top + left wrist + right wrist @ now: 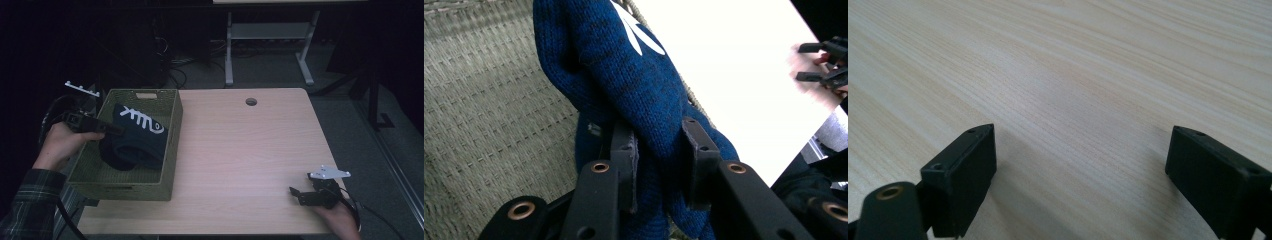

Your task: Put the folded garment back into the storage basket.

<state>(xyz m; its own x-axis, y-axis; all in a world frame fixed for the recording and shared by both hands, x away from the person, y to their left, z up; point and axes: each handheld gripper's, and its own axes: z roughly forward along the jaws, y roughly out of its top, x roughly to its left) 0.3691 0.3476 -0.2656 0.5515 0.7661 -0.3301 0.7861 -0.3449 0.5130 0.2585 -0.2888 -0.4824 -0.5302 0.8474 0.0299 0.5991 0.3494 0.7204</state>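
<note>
1. While the left gripper (117,131) is held above the woven basket (169,150), its fingers (624,165) are clamped on a dark blue knitted garment (137,140), with a fold of the cloth pressed between the two pads.
2. The garment carries a white pattern (144,120) and hangs inside the basket, over its middle; the lower part of it seems to reach the basket floor, but I cannot tell this for sure.
3. The basket stands at the left edge of the bench (240,160), and its left wall hangs a little past that edge.
4. The right wall of the basket is just beside the garment, so on that side the room is small.
5. The right gripper (295,192) rests low near the front right corner of the bench, in the person's right hand (340,217).
6. Its fingers (963,175) stand wide apart, with bare wood between them.
7. Between the basket and the right gripper the bench top is open, light wood.
8. A round cable hole (251,102) lies near the far edge, well apart from both grippers.
</note>
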